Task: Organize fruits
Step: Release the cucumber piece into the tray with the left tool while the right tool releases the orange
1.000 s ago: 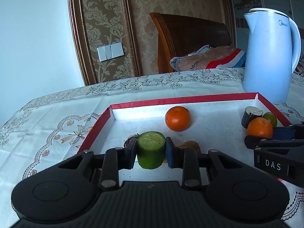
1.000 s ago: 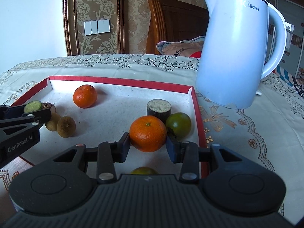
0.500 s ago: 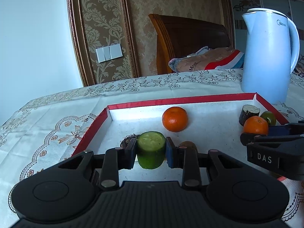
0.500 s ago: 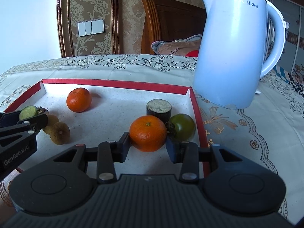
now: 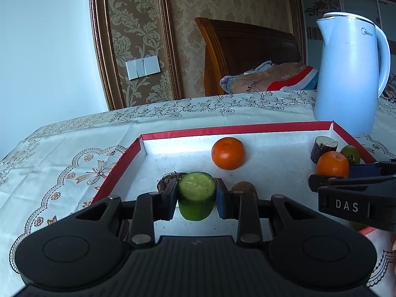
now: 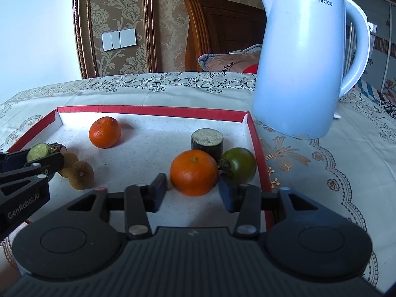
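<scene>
Now | left tool (image 5: 196, 193) clamps smooth cucumber cylinder (image 5: 196, 195) | round orange (image 6: 193, 172) dimpled

The tray (image 6: 257, 136) has red walls and a white, speckled floor. In it lie two orange tangerines (image 6: 194, 172) (image 6: 105, 132), a dark green tomato (image 6: 239, 164) and brown kiwis (image 6: 80, 174). Beside the tray, the kettle (image 6: 300, 59) is pale blue; the tablecloth (image 6: 321, 173) is cream with floral embroidery.

Kettle (image 6: 299, 69): read "Midea", beyond the right gripper's fingers.
Right gripper (image 5: 356, 206): showed "DAS".
Left gripper (image 6: 23, 209): carried "GenRobot.AI".
Pillow (image 5: 267, 79): showed "Most", far past the fingers.
</scene>
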The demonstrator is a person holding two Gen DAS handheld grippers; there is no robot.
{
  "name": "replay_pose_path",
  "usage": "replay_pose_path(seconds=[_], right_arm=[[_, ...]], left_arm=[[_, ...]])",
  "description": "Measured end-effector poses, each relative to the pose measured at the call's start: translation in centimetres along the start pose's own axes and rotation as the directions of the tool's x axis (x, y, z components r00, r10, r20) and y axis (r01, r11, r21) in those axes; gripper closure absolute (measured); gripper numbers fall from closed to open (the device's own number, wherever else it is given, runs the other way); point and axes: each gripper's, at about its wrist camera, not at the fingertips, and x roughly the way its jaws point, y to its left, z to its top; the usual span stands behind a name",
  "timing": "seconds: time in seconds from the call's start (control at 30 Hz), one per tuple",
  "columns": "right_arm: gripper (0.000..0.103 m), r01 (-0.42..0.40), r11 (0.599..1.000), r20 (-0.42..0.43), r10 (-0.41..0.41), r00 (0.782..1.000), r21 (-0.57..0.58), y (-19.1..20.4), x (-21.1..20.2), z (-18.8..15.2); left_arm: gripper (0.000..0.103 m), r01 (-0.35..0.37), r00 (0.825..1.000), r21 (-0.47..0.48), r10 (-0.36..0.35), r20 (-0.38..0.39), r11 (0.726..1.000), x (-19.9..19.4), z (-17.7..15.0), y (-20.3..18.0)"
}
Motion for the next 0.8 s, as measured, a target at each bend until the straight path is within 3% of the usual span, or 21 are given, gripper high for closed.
replay_pose_path(seconds=[0.1, 0.13, 0.17, 0.3, 0.8], right_arm=[[0.036, -0.002, 1.000, 0.011, 0.002, 1.000, 0.002, 0.1, -0.3, -0.1], [0.031, 0.002, 1.000, 0.014, -0.002, 1.000, 0.000, 0.1, -0.4, -0.1], [0.018, 0.008, 1.000, 0.026, -0.008, 1.000, 0.005, 0.0, -0.7, -0.2], [0.005, 0.030, 1.000, 0.093, -0.030, 0.995, -0.001, 0.1, -2.1, -0.2], [0.003, 0.046, 0.998, 0.097, -0.043, 0.994, -0.030, 0.5, -2.2, -0.6]], left_arm=[[0.068, -0.007, 1.000, -0.004, 0.007, -0.004, 1.000, 0.0, -0.1, 0.0], [0.048, -0.012, 1.000, -0.003, 0.012, -0.010, 1.000, 0.0, -0.1, 0.0], [0.033, -0.021, 0.999, -0.002, 0.020, -0.026, 1.000, 0.2, -0.2, 0.0], [0.033, -0.050, 0.998, -0.005, 0.049, -0.048, 0.999, 0.6, -0.5, 0.3], [0.032, -0.037, 0.996, -0.039, 0.034, -0.088, 0.999, 1.0, -0.7, 0.9]])
